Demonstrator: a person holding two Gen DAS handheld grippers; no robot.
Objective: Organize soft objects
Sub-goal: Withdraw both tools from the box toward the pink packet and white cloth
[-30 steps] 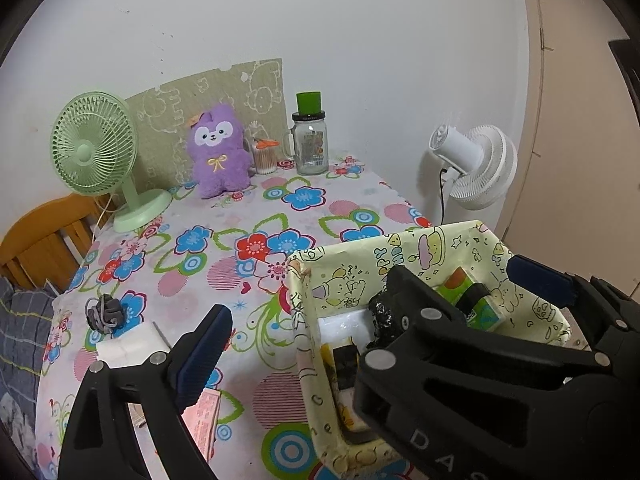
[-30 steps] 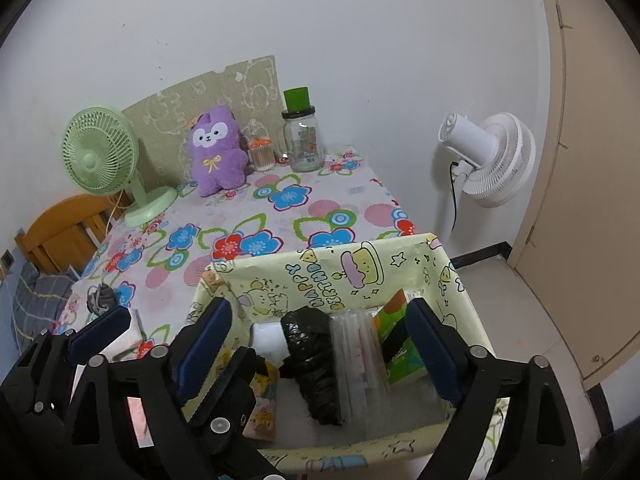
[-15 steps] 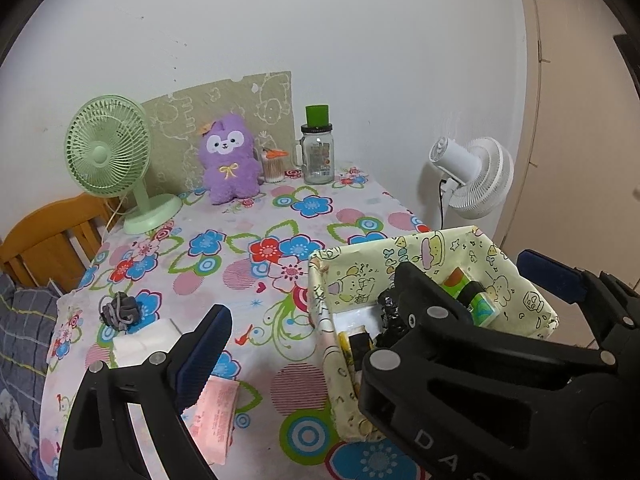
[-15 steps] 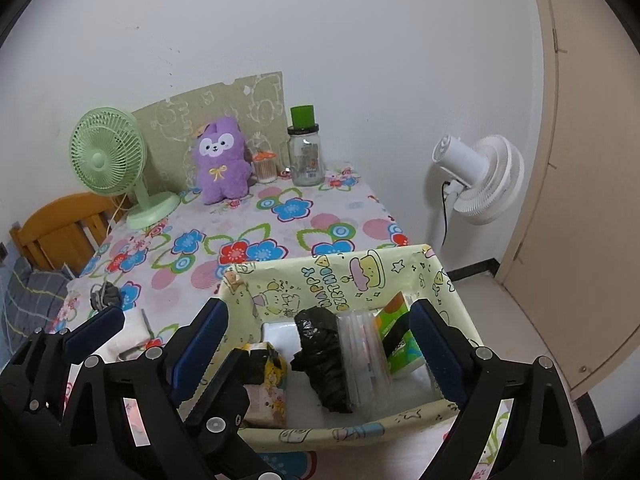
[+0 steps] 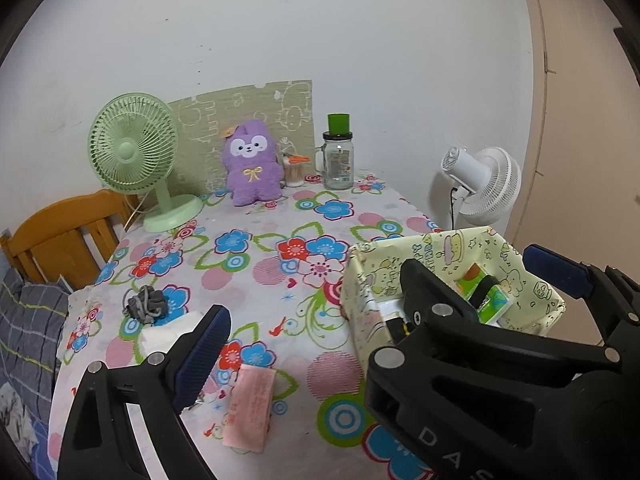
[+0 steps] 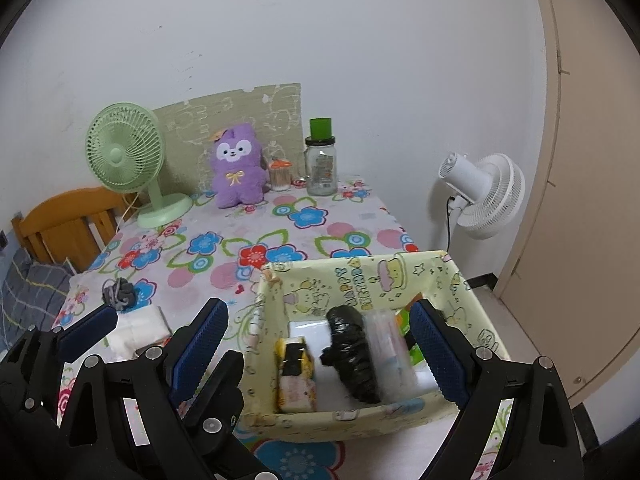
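1. The yellow cartoon-print box (image 6: 352,280) stands on the near right part of the bench (image 5: 280,216), which wears a flowered cloth; the box is open at the top.
2. Inside it lie a yellow packet (image 6: 296,376) at the left, a crumpled black bag (image 6: 352,352) in the middle, a clear plastic packet (image 6: 388,340) just beside the bag, and a green packet (image 5: 490,300) at the right.
3. The right claw (image 6: 320,356) hangs over the box with its blue pads spread wide, one near the box's left wall and one over its right side; nothing is pinched between them.
4. The left claw (image 5: 376,304) is just beside it to the left, also spread wide and empty.
5. Left of the box on the cloth lie a pink packet (image 5: 252,412), a white tissue pack (image 6: 140,328) and a grey hair tie (image 5: 146,304).
6. At the far edge, against the wall, stand a purple plush toy (image 5: 252,168), a green desk fan (image 5: 136,160), a small toothpick jar (image 5: 294,170) and a glass jar with a green lid (image 5: 338,156).
7. A white fan (image 5: 484,184) stands beyond the bench's right side.
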